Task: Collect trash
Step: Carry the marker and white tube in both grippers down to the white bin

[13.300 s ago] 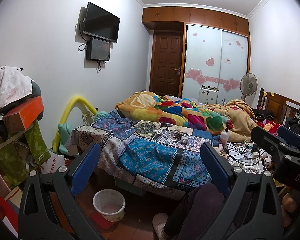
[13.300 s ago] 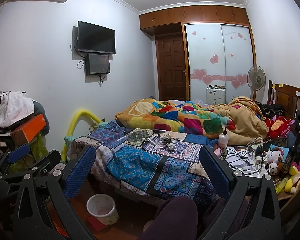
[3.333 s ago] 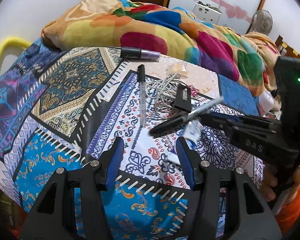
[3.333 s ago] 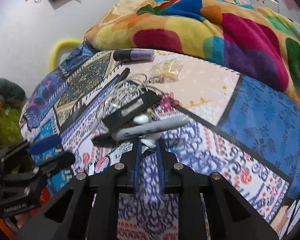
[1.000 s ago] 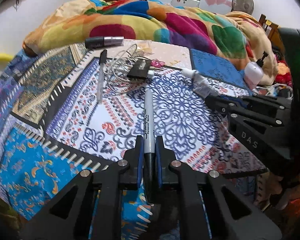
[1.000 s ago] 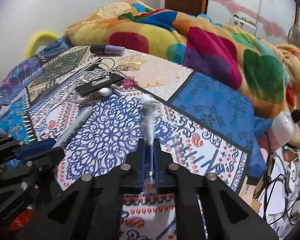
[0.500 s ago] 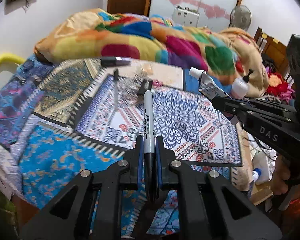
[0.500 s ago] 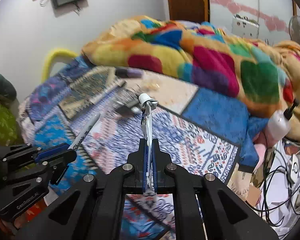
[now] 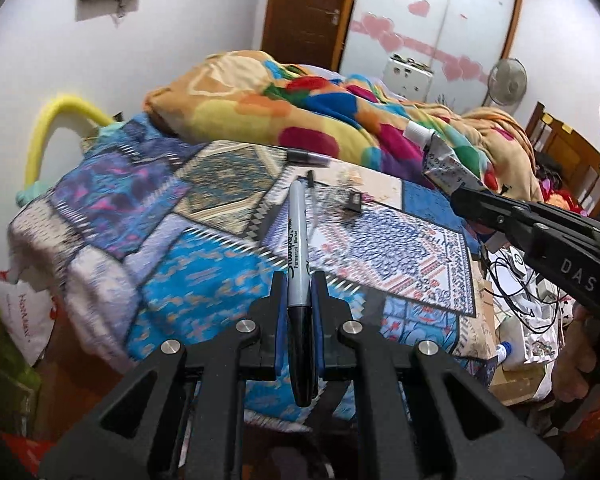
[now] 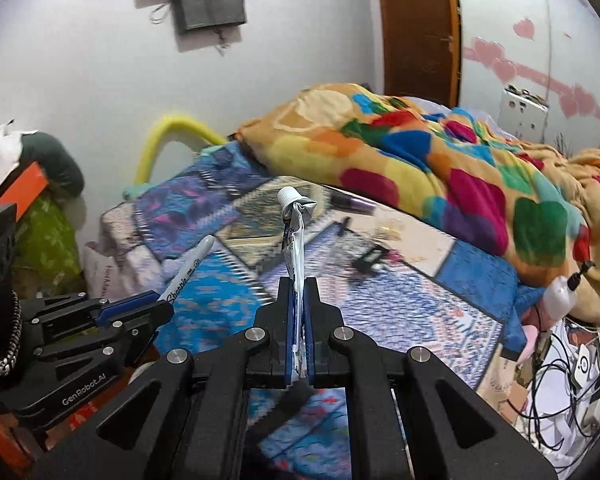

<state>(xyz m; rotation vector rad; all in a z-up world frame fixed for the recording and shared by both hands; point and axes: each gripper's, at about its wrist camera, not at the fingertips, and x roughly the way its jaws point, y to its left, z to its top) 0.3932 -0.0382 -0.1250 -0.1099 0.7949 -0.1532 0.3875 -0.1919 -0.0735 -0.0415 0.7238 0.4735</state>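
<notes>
My left gripper (image 9: 299,280) is shut on a grey Sharpie marker (image 9: 297,236) with a black cap, which points forward over the bed. It also shows at the left of the right wrist view (image 10: 140,304), marker (image 10: 188,268) sticking up. My right gripper (image 10: 299,286) is shut on a squeezed, flattened tube (image 10: 294,232) with a white cap, held upright. In the left wrist view that gripper (image 9: 460,196) is at the right with the tube (image 9: 440,156). Both are raised above the patchwork bedspread (image 9: 204,292).
On the bed lie a dark tube (image 9: 306,157), a pen (image 9: 310,178), a tangled cable with a black device (image 9: 350,202) and a colourful blanket (image 9: 300,108). A white pump bottle (image 10: 560,294) and cables (image 10: 572,376) sit at the right. A yellow foam tube (image 9: 60,112) arches at the left.
Both grippers have pulled back and up from the bed with the marker and the tube still held. The bed items now look smaller and farther away.
</notes>
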